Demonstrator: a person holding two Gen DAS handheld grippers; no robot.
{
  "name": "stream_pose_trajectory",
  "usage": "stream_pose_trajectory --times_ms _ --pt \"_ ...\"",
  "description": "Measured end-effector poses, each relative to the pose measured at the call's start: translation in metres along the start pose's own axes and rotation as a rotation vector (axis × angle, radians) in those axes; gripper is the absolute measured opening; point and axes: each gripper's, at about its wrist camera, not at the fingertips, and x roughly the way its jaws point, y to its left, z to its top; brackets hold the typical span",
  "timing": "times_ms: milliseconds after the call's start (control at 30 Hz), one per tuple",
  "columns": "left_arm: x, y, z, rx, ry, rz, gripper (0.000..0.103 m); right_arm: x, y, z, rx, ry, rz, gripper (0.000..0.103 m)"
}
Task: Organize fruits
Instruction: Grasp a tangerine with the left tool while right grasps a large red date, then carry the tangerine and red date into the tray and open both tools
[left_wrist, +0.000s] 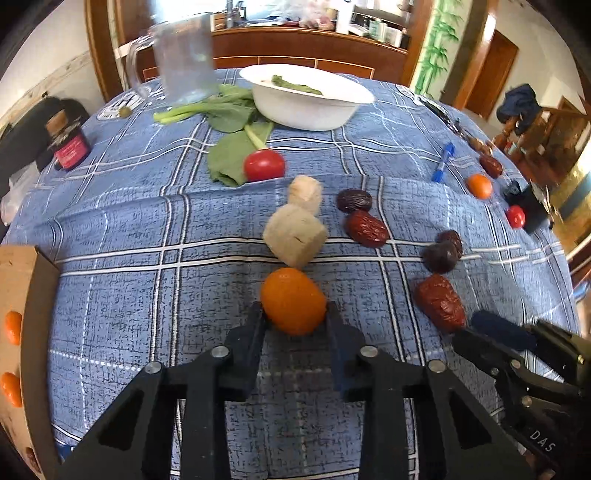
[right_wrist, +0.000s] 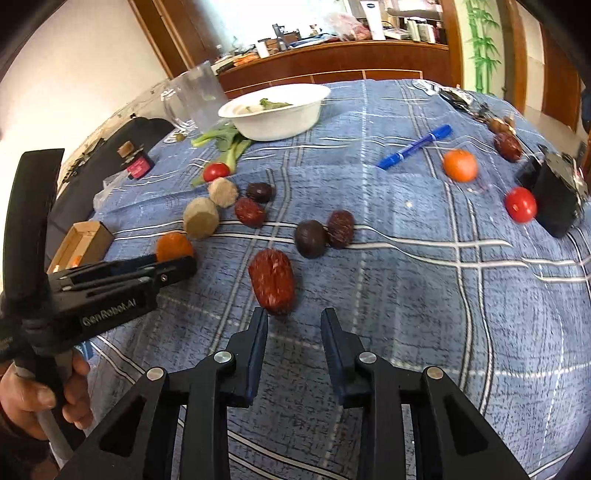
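My left gripper (left_wrist: 294, 317) is shut on an orange kumquat (left_wrist: 293, 305), low over the blue checked cloth; the same fruit shows in the right wrist view (right_wrist: 173, 246). My right gripper (right_wrist: 294, 317) is open and empty, its fingertips just short of a red date (right_wrist: 272, 281), which also shows in the left wrist view (left_wrist: 440, 302). More dates (right_wrist: 312, 237), (right_wrist: 250, 211), two pale peeled chunks (left_wrist: 295, 234), (left_wrist: 305, 194), cherry tomatoes (left_wrist: 264, 165), (right_wrist: 520, 204) and another orange fruit (right_wrist: 460, 165) lie scattered on the cloth.
A cardboard box (left_wrist: 18, 332) holding orange fruits stands at the left edge. A white bowl (left_wrist: 306, 99) with greens, loose leaves (left_wrist: 225, 110), a clear jug (left_wrist: 181, 59), a small bottle (left_wrist: 70, 142), a blue pen (right_wrist: 413, 146) and a black object (right_wrist: 556, 192) sit further back.
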Motion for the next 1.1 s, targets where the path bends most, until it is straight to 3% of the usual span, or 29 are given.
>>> stream_pose_trajectory --times_ms 33,100,200,267,300,433,500,667,867,1100 --pt "0.000 0.000 -0.001 0.005 0.000 0.000 0.030 0.000 0.004 0.002 -0.013 -0.005 -0.012 0.049" --pt "0.000 0.003 -0.002 -0.002 0.003 -0.023 0.031 0.003 0.012 0.008 -0.046 -0.022 -0.017 0.058" --pt "0.000 0.010 -0.002 -0.031 0.014 -0.052 0.035 0.016 0.027 0.013 -0.123 -0.007 -0.067 0.058" --pt "0.001 0.015 -0.001 -0.044 0.018 -0.049 0.045 0.022 0.030 0.014 -0.148 0.000 -0.087 0.049" --pt "0.002 0.018 0.000 -0.054 0.016 -0.045 0.051 0.026 0.032 0.015 -0.159 0.009 -0.098 0.028" --pt "0.002 0.026 0.001 -0.082 -0.019 -0.067 0.050 0.025 0.031 0.014 -0.168 -0.002 -0.106 0.028" --pt "-0.001 0.027 0.000 -0.089 -0.030 -0.124 0.031 0.020 0.027 0.012 -0.156 -0.004 -0.100 0.028" --pt "-0.010 0.025 -0.013 -0.066 -0.031 -0.088 0.031 -0.004 0.019 0.005 -0.119 -0.029 -0.090 0.028" --pt "-0.032 0.032 -0.044 -0.082 -0.012 -0.145 0.031 -0.031 0.014 -0.013 -0.085 -0.042 -0.083 0.028" --pt "-0.069 0.049 -0.081 -0.120 -0.032 -0.154 0.031 -0.043 0.036 -0.036 -0.114 -0.036 -0.075 0.028"
